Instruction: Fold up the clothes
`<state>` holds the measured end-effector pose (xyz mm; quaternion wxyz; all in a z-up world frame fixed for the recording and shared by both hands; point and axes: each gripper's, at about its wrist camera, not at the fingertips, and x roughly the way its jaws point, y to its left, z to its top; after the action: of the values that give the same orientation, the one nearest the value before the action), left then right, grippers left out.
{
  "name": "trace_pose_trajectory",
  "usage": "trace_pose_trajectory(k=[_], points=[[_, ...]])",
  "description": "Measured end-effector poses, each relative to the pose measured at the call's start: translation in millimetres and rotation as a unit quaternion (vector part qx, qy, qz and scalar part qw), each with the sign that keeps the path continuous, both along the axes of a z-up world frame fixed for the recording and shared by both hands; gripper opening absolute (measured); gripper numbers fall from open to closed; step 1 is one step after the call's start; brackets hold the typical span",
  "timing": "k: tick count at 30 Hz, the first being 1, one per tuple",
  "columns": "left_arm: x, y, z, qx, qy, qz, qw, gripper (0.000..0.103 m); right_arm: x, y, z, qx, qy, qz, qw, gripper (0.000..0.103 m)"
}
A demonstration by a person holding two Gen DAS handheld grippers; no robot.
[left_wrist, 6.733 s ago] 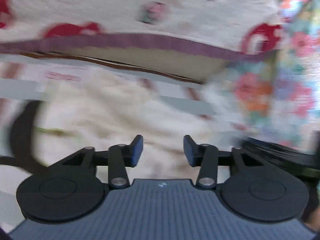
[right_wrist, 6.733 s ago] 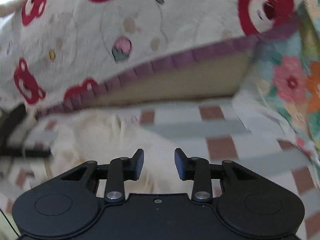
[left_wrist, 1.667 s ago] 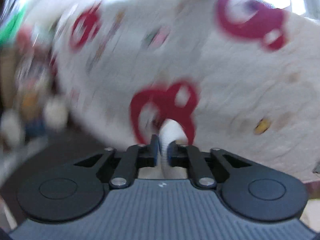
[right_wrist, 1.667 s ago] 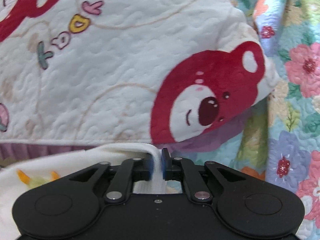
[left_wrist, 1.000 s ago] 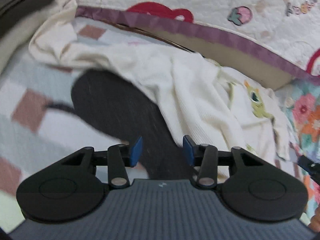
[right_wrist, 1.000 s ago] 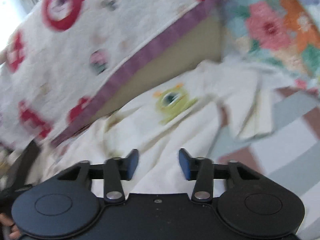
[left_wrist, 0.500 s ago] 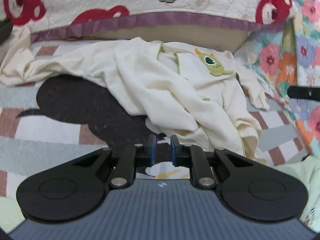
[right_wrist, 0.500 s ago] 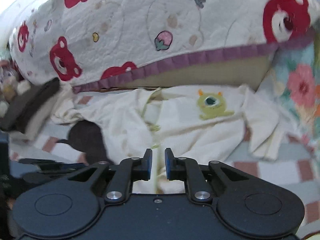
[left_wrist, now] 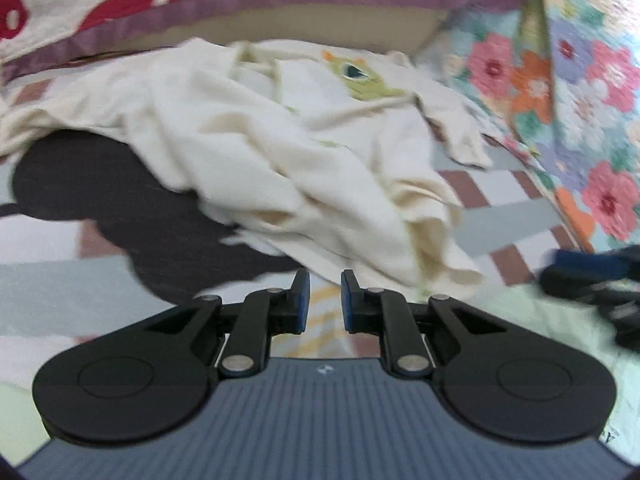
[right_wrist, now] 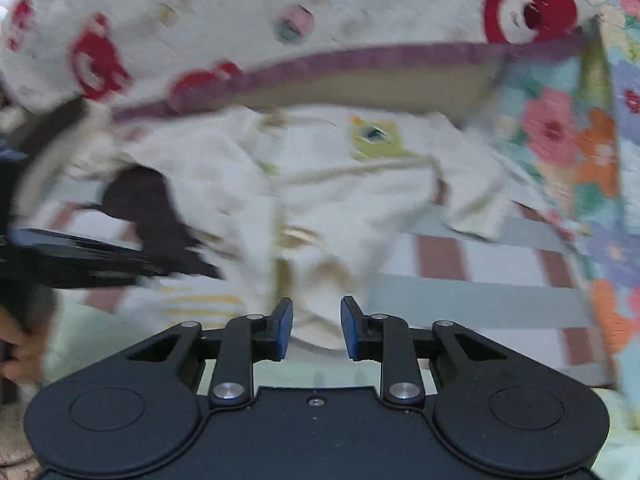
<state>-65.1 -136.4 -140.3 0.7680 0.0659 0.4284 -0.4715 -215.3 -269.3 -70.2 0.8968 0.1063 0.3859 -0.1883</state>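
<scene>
— Cream and soft, that's the baby top (left_wrist: 320,152). It lies in a bumpy heap on the checked mat (left_wrist: 496,216), right in front of the bear quilt (right_wrist: 240,12).

— Are you holding it?

— No. My left gripper (left_wrist: 322,307) is a little bit open, with nothing in it. It sits just before the near edge of the heap. My right gripper (right_wrist: 316,328) is open a bit wider and is empty too, right by the bottom hem.

— Will it be hard to lift?

— I think not. It looks light and floppy, so it will sag and slide if I pinch only one layer.

— Where would you grab?

— On the left, the loose edge over the dark patch (left_wrist: 120,184). On the right, the hem near the sleeve (right_wrist: 476,196), under the green monster picture (right_wrist: 372,136). Then I could pull it flat. The flower blanket (right_wrist: 580,152) is close on the right.
</scene>
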Motion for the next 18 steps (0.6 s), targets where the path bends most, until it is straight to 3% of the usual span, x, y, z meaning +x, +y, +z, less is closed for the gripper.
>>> trace_pose_trajectory(k=[4, 8, 11, 14, 15, 17, 18], points=[[-15, -5, -12, 0.018, -0.04, 0.004, 0.999, 0.016, -2, -24, -38, 0.024, -0.015, -0.011, 1.0, 0.03], [1, -2, -12, -0.008, -0.013, 0.029, 0.9995, 0.017, 3, -56, -58, 0.043, -0.027, -0.026, 0.998, 0.038], [5, -2, -14, -0.012, -0.014, 0.046, 0.9988, 0.017, 22, -77, -70, 0.049, -0.037, -0.007, 0.998, 0.068], [3, -3, -17, 0.008, -0.017, 0.056, 0.9983, 0.017, 42, -93, -79, 0.037, -0.059, 0.04, 0.997, 0.072], [2, -4, -18, 0.018, -0.016, 0.057, 0.9981, 0.017, 48, -100, -82, 0.03, -0.068, 0.051, 0.996, 0.07], [4, -6, -20, 0.027, -0.003, 0.061, 0.9978, 0.017, 53, -121, -87, 0.043, -0.085, 0.045, 0.994, 0.041], [6, -7, -21, 0.028, 0.004, 0.065, 0.9975, 0.017, 51, -133, -88, 0.057, -0.095, 0.033, 0.993, 0.001]])
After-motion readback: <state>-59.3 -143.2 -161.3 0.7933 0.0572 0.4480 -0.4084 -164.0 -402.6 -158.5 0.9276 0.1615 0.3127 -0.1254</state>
